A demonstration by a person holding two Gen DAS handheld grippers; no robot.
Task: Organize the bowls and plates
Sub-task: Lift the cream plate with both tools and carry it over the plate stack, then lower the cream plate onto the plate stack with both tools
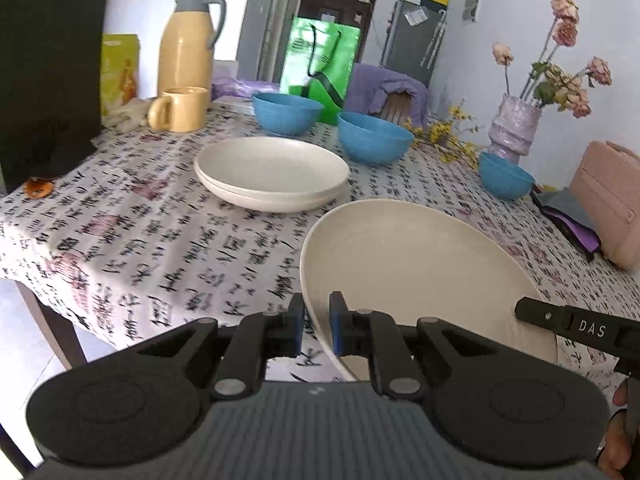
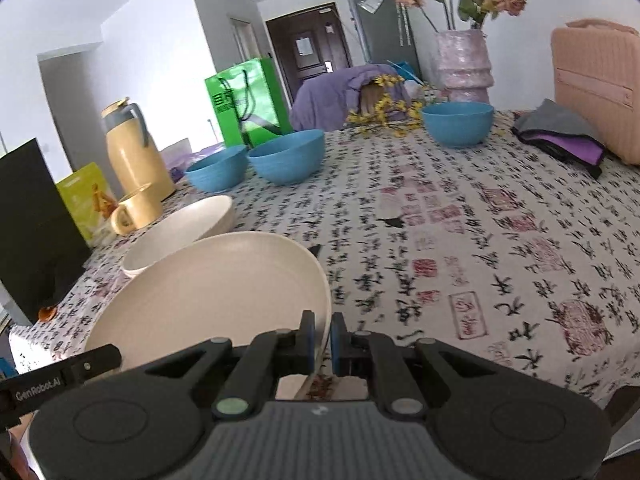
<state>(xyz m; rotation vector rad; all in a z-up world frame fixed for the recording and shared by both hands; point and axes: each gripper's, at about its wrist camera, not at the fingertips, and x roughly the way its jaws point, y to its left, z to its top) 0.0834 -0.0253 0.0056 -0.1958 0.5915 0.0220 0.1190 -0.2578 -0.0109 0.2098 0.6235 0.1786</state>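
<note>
A cream plate [image 1: 416, 264] hangs over the near part of the table, held by both grippers. My left gripper [image 1: 318, 322] is shut on its left rim, and my right gripper [image 2: 323, 338] is shut on its right rim [image 2: 320, 304]. Farther back, two cream plates [image 1: 272, 172] lie stacked on the cloth, the same plate stack [image 2: 180, 228] showing left of the held plate in the right wrist view. Three blue bowls stand apart behind them: one bowl [image 1: 286, 112] at the back, a second bowl [image 1: 374, 136] beside it, a third bowl [image 1: 505, 174] near the vase.
A yellow thermos [image 1: 186, 40] and yellow mug [image 1: 182, 108] stand at the back left beside a black box [image 1: 48, 64]. A green bag [image 1: 320, 64], a vase of flowers [image 1: 514, 128], a pink case [image 1: 612, 200] and folded cloths [image 2: 560, 132] line the back and right. The table's near edge [image 1: 80, 316] drops off at left.
</note>
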